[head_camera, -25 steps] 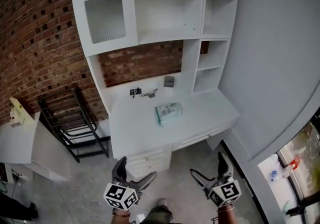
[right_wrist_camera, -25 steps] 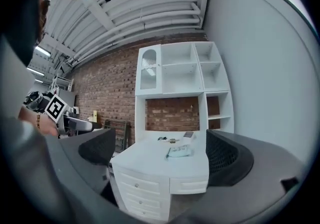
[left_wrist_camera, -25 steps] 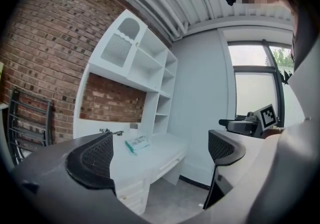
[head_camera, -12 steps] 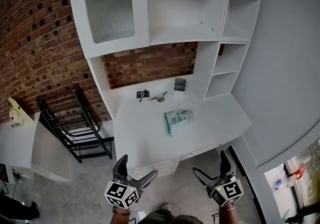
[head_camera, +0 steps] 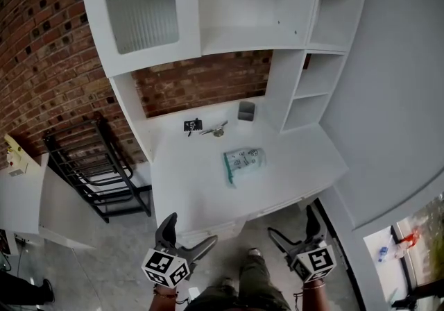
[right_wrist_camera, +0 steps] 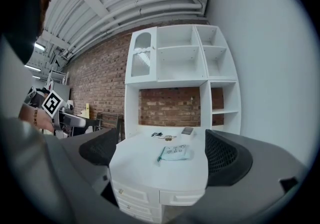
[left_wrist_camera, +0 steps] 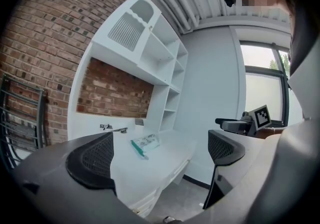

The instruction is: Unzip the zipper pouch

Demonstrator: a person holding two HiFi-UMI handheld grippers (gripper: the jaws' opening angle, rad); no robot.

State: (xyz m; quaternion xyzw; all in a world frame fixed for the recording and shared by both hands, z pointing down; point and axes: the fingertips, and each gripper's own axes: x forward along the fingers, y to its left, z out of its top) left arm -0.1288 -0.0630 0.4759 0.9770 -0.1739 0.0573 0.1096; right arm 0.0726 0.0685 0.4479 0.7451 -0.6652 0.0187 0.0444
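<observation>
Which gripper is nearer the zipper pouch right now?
Right, narrowly. The right gripper hangs before the desk, just right of the zipper pouch; the left gripper hangs slightly further off, to its left.

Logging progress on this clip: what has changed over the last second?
The view has drawn nearer the desk, and a leg now shows between the grippers. Nothing was taken or let go. The left gripper and right gripper stay open and empty, short of the desk; the pouch lies untouched.

left gripper (head_camera: 186, 246) jaws apart, right gripper (head_camera: 295, 239) likewise
</observation>
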